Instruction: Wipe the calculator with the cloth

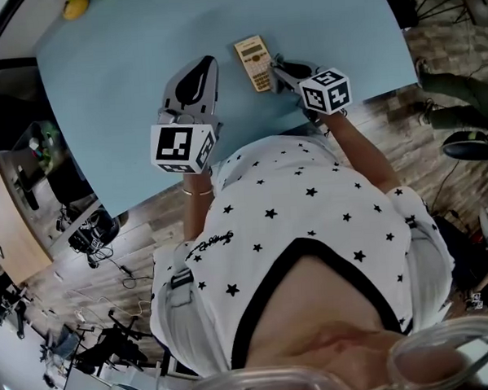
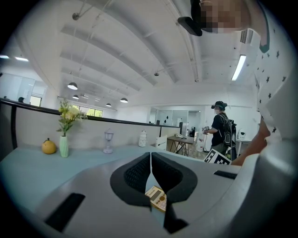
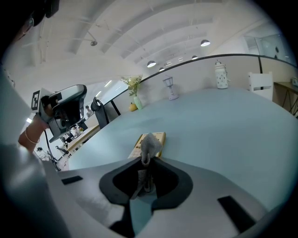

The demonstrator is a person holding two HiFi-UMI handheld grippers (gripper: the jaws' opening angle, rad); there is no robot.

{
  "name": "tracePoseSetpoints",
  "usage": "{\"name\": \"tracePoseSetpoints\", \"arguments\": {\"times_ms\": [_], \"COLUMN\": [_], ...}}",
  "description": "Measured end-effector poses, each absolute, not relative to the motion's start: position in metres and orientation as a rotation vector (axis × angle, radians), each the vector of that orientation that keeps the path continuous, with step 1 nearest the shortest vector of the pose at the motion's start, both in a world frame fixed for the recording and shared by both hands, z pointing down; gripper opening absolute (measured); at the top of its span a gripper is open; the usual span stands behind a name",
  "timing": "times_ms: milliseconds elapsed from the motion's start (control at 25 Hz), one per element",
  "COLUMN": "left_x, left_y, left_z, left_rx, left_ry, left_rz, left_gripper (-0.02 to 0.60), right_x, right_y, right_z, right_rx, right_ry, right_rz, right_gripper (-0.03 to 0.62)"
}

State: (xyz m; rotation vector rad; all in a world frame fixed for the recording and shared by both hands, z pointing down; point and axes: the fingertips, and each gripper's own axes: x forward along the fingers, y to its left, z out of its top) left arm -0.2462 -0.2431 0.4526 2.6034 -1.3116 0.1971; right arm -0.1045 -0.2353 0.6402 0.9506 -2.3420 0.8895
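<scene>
The right gripper (image 3: 146, 160) pinches a crumpled grey cloth (image 3: 150, 143) in its jaws at the slim yellow calculator's (image 1: 254, 63) edge on the broad, smooth pale-blue worktop (image 1: 125, 98), while the left gripper (image 2: 151, 169) has its jaws closed, empty.

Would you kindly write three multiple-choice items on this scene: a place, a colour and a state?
1. Where does the calculator lie? A on the table, between the grippers; B on the floor; C on a chair.
2. What colour is the cloth? A red; B grey; C green.
3. How are the right gripper's jaws? A wide apart, empty; B shut on a pen; C shut on the cloth.
Answers: 1 A, it lies flat on the table beside the left gripper. 2 B, it looks grey. 3 C, the jaws pinch it.
</scene>
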Motion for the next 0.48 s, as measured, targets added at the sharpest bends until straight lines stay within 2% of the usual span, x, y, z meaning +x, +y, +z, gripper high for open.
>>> {"name": "tracePoseSetpoints", "arguments": {"times_ms": [240,480], "left_x": [-0.246,-0.238], "left_y": [-0.245,-0.245], "left_z": [0.452,0.448], "left_rx": [2.608,2.615], "left_ry": [-1.315,-1.324], "left_rz": [0.204,0.215], "left_gripper": [0.031,0.031], "right_x": [-0.108,-0.105], "right_y": [-0.246,-0.276], "right_z": [0.625,0.569], "right_rx": [0.959,1.09], "right_ry": [-2.408,-2.549], "right_rz": [0.892,0.781], "right_gripper": [0.057,0.057]}}
